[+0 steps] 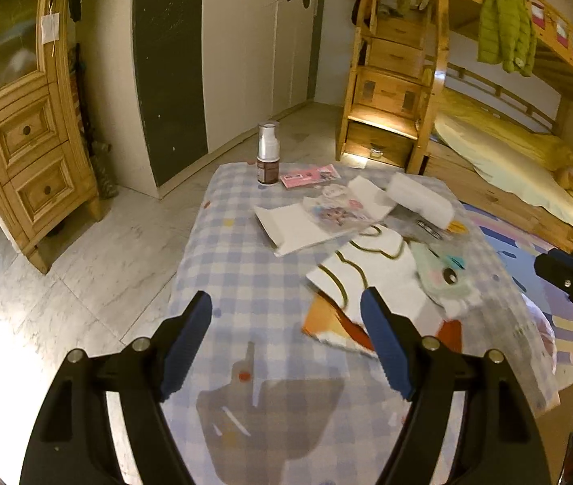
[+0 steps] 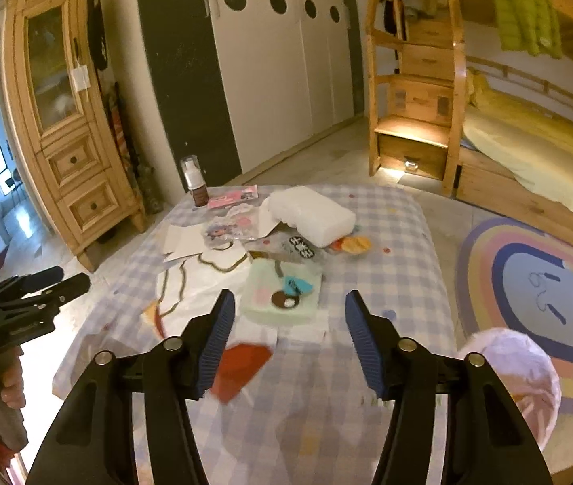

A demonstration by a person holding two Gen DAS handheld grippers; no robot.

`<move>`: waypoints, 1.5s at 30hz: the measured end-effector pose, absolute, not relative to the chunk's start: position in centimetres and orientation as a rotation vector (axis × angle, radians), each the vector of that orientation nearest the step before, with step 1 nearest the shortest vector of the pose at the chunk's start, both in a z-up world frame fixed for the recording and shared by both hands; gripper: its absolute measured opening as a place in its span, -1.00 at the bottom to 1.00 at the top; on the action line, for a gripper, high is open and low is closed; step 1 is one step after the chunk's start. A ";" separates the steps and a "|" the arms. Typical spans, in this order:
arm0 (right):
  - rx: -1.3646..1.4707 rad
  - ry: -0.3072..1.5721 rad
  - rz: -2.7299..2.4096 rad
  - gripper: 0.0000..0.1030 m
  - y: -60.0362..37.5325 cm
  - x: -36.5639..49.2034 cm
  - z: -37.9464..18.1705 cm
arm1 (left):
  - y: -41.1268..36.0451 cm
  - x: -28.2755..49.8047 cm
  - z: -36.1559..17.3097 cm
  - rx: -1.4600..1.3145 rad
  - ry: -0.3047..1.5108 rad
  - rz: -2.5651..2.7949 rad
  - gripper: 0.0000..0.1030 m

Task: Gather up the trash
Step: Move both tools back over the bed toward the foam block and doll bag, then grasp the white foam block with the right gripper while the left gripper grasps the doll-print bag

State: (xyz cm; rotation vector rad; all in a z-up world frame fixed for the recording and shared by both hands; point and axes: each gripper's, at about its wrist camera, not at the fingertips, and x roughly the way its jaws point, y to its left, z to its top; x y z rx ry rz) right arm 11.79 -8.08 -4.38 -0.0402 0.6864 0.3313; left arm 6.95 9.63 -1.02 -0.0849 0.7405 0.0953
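Note:
Litter lies on a blue checked tablecloth (image 1: 246, 283): a white foam block (image 2: 310, 214), a pale green packet (image 2: 282, 295), white paper sheets (image 1: 298, 226), a clear sticker bag (image 1: 339, 210), a pink card (image 1: 306, 176), an orange-white wrapper (image 1: 339, 315) and a red scrap (image 2: 242, 363). A pump bottle (image 1: 267, 153) stands at the far edge. My left gripper (image 1: 286, 339) is open and empty above the cloth, left of the wrapper. My right gripper (image 2: 288, 335) is open and empty just in front of the green packet. A pale pink bin (image 2: 529, 376) sits at the table's right.
A wooden cabinet (image 1: 28, 129) stands left, a white wardrobe (image 1: 246, 40) behind, a bunk bed with stair drawers (image 1: 391, 93) at right. A rainbow rug (image 2: 537, 291) covers the floor right of the table. The left gripper shows in the right wrist view (image 2: 36, 295).

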 end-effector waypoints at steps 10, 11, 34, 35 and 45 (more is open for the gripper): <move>-0.052 0.761 0.312 -0.16 -7.2 22.0 -7.8 | 10.5 14.4 -2.7 -0.092 0.775 0.118 0.43; -0.053 0.768 0.309 -0.16 -7.1 22.7 -7.9 | 10.5 15.0 -2.8 -0.092 0.779 0.117 0.43; -0.022 0.693 0.249 -0.56 -9.1 24.0 -6.9 | 4.7 25.7 -6.1 -0.095 0.928 0.052 0.82; -0.019 0.695 0.251 -0.55 -9.2 24.2 -6.9 | 4.6 26.3 -6.3 -0.094 0.939 0.053 0.84; 0.007 0.705 0.265 -0.55 -10.0 24.8 -7.4 | 5.1 29.7 -9.0 -0.086 1.064 0.108 0.83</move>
